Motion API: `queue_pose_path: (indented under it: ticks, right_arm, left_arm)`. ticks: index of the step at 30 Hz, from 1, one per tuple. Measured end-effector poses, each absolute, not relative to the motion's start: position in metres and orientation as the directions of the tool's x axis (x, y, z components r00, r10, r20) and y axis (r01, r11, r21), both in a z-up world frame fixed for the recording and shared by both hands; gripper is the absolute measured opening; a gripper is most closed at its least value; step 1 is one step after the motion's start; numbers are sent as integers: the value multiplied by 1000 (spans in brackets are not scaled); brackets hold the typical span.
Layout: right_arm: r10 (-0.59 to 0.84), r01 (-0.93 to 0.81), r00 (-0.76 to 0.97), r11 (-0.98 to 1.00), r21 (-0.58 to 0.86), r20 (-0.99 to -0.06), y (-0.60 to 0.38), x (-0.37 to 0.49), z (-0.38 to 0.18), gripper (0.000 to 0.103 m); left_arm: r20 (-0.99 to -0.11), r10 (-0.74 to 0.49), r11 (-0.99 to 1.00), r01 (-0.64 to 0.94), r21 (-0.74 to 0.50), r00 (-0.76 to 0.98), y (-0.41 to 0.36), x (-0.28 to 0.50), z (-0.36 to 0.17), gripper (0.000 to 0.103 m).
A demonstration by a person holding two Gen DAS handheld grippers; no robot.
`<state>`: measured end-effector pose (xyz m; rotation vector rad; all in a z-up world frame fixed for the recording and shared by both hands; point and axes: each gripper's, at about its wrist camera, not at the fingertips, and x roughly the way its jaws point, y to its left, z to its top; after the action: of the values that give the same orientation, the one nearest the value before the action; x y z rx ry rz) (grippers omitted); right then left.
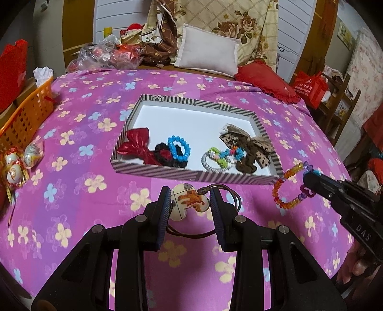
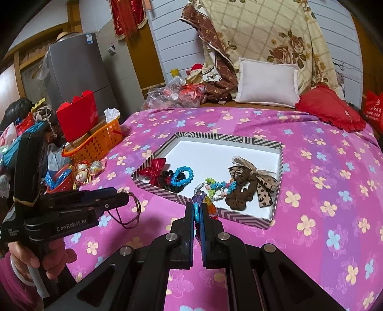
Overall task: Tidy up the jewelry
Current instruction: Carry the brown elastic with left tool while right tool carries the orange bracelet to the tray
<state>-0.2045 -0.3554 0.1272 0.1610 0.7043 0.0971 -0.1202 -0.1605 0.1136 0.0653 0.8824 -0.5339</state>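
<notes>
Left wrist view: left hand-held gripper (image 1: 190, 198) apparently clamps pendant (image 1: 186, 202) before tray (image 1: 191, 173).

A bed covered by a pink sheet (image 1: 71, 191) printed with yellow and blue flowers fills most of the view. At its far end a pale pillow (image 1: 208, 52) leans upright, with a red frilled cushion (image 1: 265, 81) just to its right and a floral quilt (image 1: 227, 21) piled behind. Left of the pillow lies a heap of crumpled clear plastic bags (image 1: 100, 55). On the left edge of the bed sits an orange plastic basket (image 1: 26, 117), with small wrapped round trinkets (image 1: 14, 167) nearer. Farther left stand a red paper bag (image 2: 77, 117) and a grey refrigerator (image 2: 71, 64).
</notes>
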Motion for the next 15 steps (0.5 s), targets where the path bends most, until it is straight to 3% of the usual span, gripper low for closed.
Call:
queue_pose_path:
  ticks: [15]
  right_arm:
    - [133, -32, 750, 986, 166, -648, -370, -143, 126, 4]
  left_arm:
    - [-752, -355, 881, 469, -69, 556, -196, -67, 112, 32]
